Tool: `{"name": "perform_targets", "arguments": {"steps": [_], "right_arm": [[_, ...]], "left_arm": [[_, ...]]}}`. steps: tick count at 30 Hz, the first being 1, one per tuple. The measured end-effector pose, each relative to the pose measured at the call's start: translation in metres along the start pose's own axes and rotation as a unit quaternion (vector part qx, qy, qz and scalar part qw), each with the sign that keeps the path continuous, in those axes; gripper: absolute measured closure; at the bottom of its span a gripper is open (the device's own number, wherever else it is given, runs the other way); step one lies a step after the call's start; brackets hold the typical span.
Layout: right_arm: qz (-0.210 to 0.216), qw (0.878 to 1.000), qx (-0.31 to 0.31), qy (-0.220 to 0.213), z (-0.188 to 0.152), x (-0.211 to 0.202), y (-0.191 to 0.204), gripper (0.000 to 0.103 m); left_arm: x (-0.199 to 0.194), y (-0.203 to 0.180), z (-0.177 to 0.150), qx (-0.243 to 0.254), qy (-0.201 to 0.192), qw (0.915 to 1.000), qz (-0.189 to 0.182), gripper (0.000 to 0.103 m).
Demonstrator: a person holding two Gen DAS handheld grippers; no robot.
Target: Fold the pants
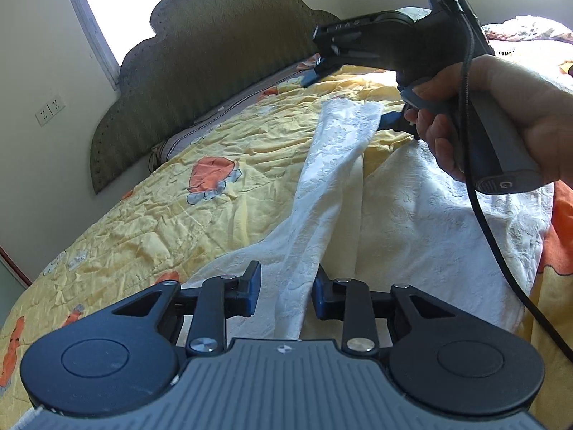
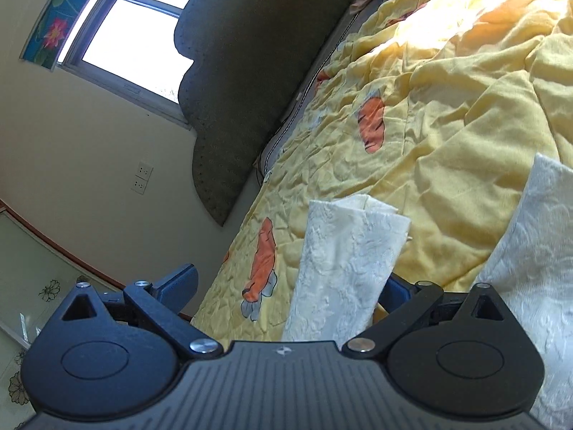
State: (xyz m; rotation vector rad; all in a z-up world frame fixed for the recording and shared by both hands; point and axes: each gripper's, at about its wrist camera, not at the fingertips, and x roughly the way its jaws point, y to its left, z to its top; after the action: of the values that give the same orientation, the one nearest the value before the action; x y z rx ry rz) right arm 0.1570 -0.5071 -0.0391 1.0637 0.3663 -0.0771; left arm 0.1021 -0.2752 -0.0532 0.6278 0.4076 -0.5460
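Observation:
White textured pants (image 1: 412, 215) lie on a yellow bedspread (image 1: 161, 208). One leg runs as a raised fold from my left gripper (image 1: 284, 295) up to the right gripper (image 1: 349, 95). My left gripper's jaws stand open with the fold of fabric passing between them. In the right wrist view my right gripper (image 2: 290, 286) is wide open; the leg's end (image 2: 343, 251) stands up between its fingers, resting against the right finger. A second piece of the pants (image 2: 530, 251) shows at the right edge.
A dark green padded headboard (image 1: 200, 71) stands behind the bed below a window (image 1: 118, 3). The bedspread has orange cartoon prints (image 1: 211, 177). The right gripper's black cable (image 1: 494, 236) hangs over the pants. Wall sockets (image 1: 50, 109) are at left.

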Motion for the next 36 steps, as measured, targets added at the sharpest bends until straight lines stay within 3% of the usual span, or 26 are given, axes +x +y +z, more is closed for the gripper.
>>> {"name": "perform_targets", "arguments": {"steps": [1, 2, 3, 6, 12, 20, 22, 25, 28, 29, 30, 31, 36], "right_arm": [[-0.006, 1.000, 0.000, 0.007, 0.002, 0.003, -0.001, 0.035], [-0.014, 1.000, 0.003, 0.015, 0.004, 0.005, -0.003, 0.064], [-0.023, 0.999, 0.008, 0.025, 0.005, 0.008, -0.006, 0.082], [-0.033, 0.999, 0.002, 0.020, 0.003, 0.002, -0.009, 0.090], [-0.042, 0.997, -0.057, -0.040, 0.011, -0.046, 0.013, 0.094], [-0.060, 0.990, -0.104, -0.072, 0.011, -0.101, 0.027, 0.097], [-0.068, 0.990, -0.111, -0.060, 0.010, -0.111, 0.023, 0.097], [-0.062, 0.993, -0.101, 0.005, 0.001, -0.107, 0.013, 0.096], [-0.067, 0.994, -0.073, 0.051, -0.014, -0.093, 0.009, 0.079], [-0.058, 0.995, -0.050, 0.064, -0.020, -0.085, 0.006, 0.051], [-0.053, 0.996, -0.031, 0.072, -0.024, -0.079, 0.004, 0.015], [-0.043, 0.996, -0.012, 0.075, -0.029, -0.075, 0.002, 0.006], [0.013, 0.994, 0.036, 0.102, -0.044, -0.045, 0.003, 0.006]], "left_arm": [[-0.001, -0.001, 0.000, 0.002, -0.003, 1.0000, 0.002, 0.072], [-0.001, -0.003, 0.000, 0.003, -0.005, 1.0000, 0.003, 0.073], [-0.001, -0.003, 0.000, 0.002, -0.006, 1.0000, 0.004, 0.077], [-0.004, 0.000, 0.002, -0.014, -0.012, 0.9998, 0.009, 0.083], [-0.012, 0.006, 0.005, -0.039, -0.021, 0.9990, 0.006, 0.093], [-0.032, -0.001, 0.004, -0.044, -0.039, 0.9976, -0.037, 0.094], [-0.037, -0.007, 0.002, -0.030, -0.049, 0.9978, -0.032, 0.094], [-0.029, -0.012, -0.001, -0.017, -0.044, 0.9988, -0.017, 0.094], [-0.017, -0.007, -0.002, -0.031, -0.028, 0.9991, -0.008, 0.093], [-0.014, -0.005, -0.001, -0.035, -0.025, 0.9991, -0.006, 0.093], [-0.011, -0.003, 0.000, -0.038, -0.021, 0.9990, -0.006, 0.090], [-0.008, -0.001, 0.001, -0.044, -0.018, 0.9989, -0.006, 0.088], [0.006, 0.021, 0.001, -0.112, 0.009, 0.9932, -0.029, 0.088]]}}
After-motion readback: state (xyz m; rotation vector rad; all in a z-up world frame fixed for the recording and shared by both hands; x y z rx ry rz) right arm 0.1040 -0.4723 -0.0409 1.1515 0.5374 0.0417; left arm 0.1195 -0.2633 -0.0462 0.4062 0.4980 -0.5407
